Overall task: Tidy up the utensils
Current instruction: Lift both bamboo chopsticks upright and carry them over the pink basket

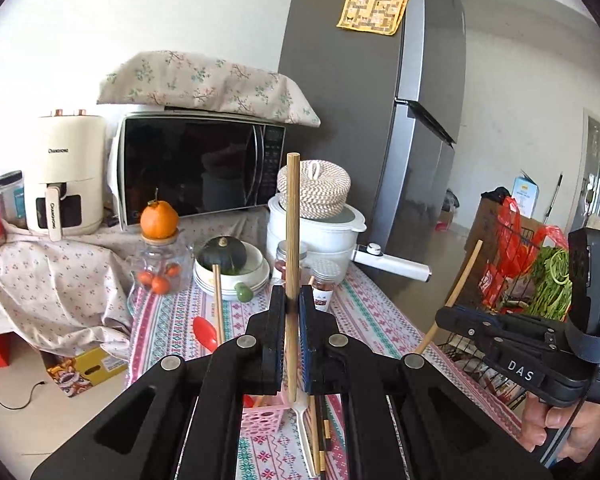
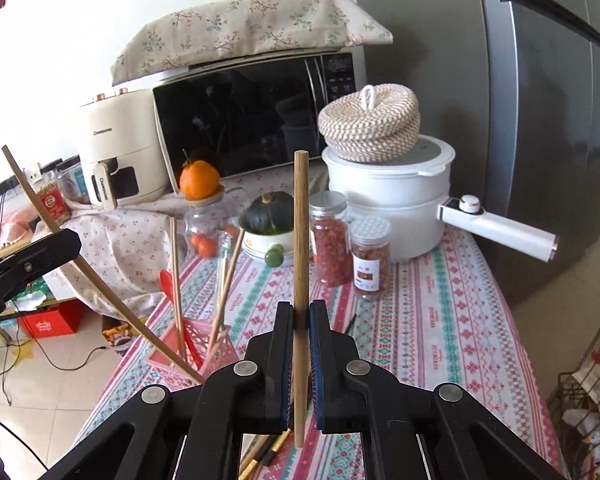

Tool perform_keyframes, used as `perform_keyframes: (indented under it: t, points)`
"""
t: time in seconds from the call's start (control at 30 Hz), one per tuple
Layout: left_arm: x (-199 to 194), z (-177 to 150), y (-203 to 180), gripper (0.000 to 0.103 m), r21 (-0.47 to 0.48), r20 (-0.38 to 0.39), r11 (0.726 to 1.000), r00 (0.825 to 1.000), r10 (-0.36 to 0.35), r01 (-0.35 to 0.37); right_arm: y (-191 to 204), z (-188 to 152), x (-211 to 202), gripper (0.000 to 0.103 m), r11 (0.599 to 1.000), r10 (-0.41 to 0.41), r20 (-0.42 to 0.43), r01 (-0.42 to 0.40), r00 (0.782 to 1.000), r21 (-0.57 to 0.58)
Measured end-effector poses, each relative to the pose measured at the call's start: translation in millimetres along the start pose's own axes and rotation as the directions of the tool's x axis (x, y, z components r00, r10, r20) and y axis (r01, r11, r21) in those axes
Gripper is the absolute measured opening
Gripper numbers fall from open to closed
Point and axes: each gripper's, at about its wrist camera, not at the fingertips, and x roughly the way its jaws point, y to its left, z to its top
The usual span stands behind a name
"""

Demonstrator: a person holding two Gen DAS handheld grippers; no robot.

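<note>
Both grippers are shut on chopsticks. The left gripper (image 1: 290,312) has its fingers (image 1: 275,332) clamped on a pale chopstick (image 1: 292,216), long axis upright across the fingers, tips sticking out above and below. The right gripper (image 2: 300,320) grips a darker chopstick (image 2: 301,216) the same way, upright. The pink basket (image 2: 216,350), the likely drop spot, sits on the tabletop (image 2: 440,320) below and left of the right gripper, already holding chopsticks and a red spoon (image 2: 168,284). It lies directly beneath the left gripper, so the left hand looks nearer. More utensils (image 1: 320,440) lie flat just right of the basket. Next move probably calls for lowering a stick end-first into the basket.
</note>
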Motion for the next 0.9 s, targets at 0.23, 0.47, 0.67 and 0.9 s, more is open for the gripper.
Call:
perform_keyframes:
  t: [0.23, 0.47, 0.67, 0.9]
  points:
    - [28.4, -10.0, 21.9, 0.006, -0.003, -0.036, 0.997, 0.996, 0.077, -0.078, 13.2, 4.1, 11.3, 0.006, 1.000, 0.026, 0.000, -0.026, 1.000, 0.008]
    - [51.3, -19.5, 37.6, 0.006, -0.030, -0.075, 0.996, 0.993, 0.087, -0.090, 19.4, 7.8, 17.3, 0.006, 0.999, 0.041, 0.006, -0.041, 0.999, 0.032]
    - [63.4, -28.1, 41.2, 0.036, -0.046, -0.167, 0.996, 0.984, 0.070, -0.079, 22.8, 10.6, 24.3, 0.006, 0.997, 0.061, 0.013, -0.062, 0.998, 0.055]
    - [46.3, -37.1, 49.9, 0.092, -0.105, -0.202, 0.990, 0.977, 0.067, -0.090, 28.0, 17.7, 26.7, 0.006, 0.991, 0.093, 0.052, -0.097, 0.994, 0.093]
